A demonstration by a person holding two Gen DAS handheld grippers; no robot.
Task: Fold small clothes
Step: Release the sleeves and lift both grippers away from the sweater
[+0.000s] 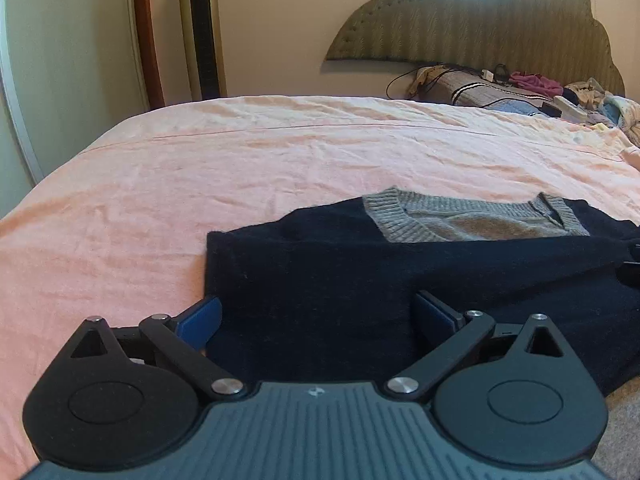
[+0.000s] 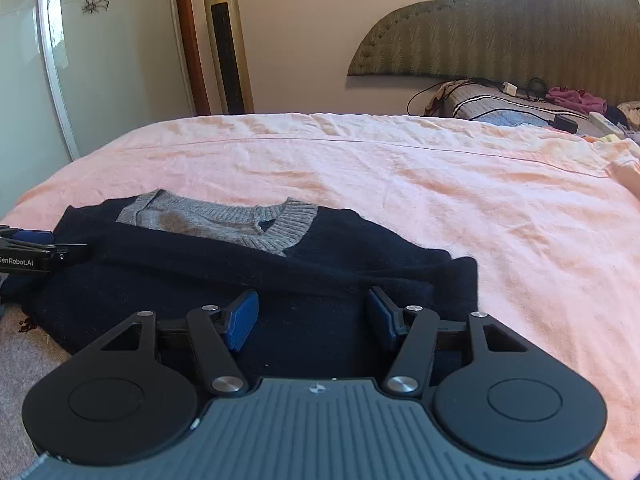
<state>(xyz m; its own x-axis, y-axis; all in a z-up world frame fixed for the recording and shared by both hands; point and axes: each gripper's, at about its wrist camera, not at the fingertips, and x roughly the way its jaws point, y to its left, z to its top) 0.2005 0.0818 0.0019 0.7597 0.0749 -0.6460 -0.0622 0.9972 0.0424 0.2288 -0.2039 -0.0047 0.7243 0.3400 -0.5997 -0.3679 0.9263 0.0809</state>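
A small dark navy sweater [image 1: 320,272] with a grey knitted collar [image 1: 460,216] lies folded on the pink bedsheet [image 1: 200,168]. My left gripper [image 1: 318,316] hovers low over the sweater's near left part, jaws wide open, blue pads [image 1: 202,320] clear of the cloth. In the right wrist view the same sweater [image 2: 200,276] and grey collar [image 2: 224,220] lie ahead and to the left. My right gripper [image 2: 312,316] stands open over the sweater's near right part, nothing pinched between its blue pads [image 2: 242,320]. The left gripper's tip [image 2: 36,252] shows at that view's left edge.
The pink bed [image 2: 440,184] stretches ahead and to the right. A padded headboard [image 2: 520,28], a striped pillow [image 2: 500,104], cables and a heap of clothes [image 1: 580,96] sit at the far right. A tower fan [image 2: 228,44] and a sliding door [image 2: 80,60] stand behind the bed.
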